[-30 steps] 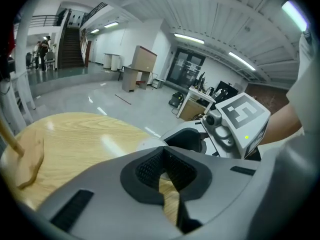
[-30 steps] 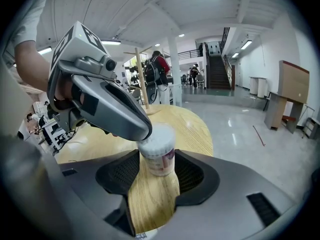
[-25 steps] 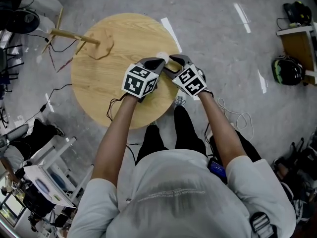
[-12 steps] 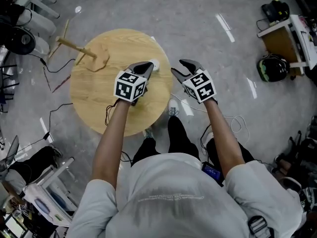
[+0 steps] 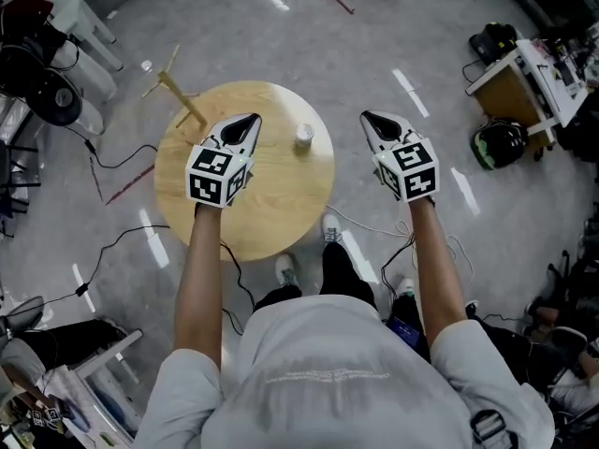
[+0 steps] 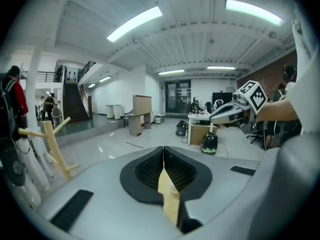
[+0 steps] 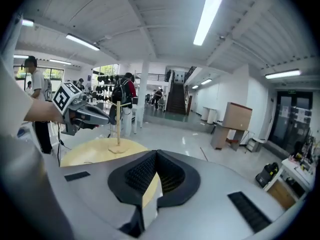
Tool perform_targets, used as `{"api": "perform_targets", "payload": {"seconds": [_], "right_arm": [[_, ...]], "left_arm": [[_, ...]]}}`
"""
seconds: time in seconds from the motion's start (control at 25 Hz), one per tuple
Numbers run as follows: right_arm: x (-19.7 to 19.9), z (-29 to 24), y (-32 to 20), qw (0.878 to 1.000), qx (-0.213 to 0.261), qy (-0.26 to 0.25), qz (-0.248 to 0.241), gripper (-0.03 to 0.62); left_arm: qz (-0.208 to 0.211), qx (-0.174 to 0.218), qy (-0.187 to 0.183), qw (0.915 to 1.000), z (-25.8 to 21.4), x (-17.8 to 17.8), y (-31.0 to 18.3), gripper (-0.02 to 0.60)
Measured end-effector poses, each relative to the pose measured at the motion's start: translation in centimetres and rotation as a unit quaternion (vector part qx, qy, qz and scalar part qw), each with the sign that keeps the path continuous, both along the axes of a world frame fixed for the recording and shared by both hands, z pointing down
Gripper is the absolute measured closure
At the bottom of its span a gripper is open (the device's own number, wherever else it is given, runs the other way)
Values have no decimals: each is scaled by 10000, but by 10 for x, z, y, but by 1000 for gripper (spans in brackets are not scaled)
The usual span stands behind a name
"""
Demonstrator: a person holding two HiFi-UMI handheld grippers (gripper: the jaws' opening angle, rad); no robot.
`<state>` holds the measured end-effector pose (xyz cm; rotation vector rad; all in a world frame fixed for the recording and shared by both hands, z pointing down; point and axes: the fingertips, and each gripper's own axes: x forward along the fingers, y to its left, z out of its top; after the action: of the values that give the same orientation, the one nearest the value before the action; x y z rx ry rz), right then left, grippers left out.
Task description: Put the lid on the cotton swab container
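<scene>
Round wooden table [image 5: 273, 206] below me, with workshop clutter around it.
A wooden peg stand [image 5: 180, 99] stands upright near the table's far left edge. Black cables [image 5: 114, 162] trail across the glossy grey floor on my left. On my right, a black-and-green helmet [image 5: 499, 143] lies on the floor just beside a small wooden-sided desk [image 5: 510, 90]. A staircase [image 7: 176, 98] rises at the hall's far end.

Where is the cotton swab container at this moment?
In the head view, the cotton swab container stands on the round table near its right edge, between the left gripper and the right gripper, touched by neither.
</scene>
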<state>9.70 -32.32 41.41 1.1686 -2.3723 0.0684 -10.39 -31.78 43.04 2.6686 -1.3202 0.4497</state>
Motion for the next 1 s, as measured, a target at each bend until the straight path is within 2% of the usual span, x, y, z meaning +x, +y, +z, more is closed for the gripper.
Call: {"api": "perform_targets", "payload": {"seconds": [0.12,0.24,0.6,1.0], "right_arm": [[-9,-33,23,9992,300,260,53,566],[-20,-64,45,9981,536,280,147,566],[-53,-140,109,9907,1340,171,133,566],[-80,-184,157,9812,1900,335,-34,566]], "left_arm": [[131,372,-324,9987,-26,-17,24,561],[245,671,-548,9959,-51,-32,46,563],[246,1353,-647,9884,-120,-59,104,563],[400,1944,-747,9773,-171,-70,153,563]]}}
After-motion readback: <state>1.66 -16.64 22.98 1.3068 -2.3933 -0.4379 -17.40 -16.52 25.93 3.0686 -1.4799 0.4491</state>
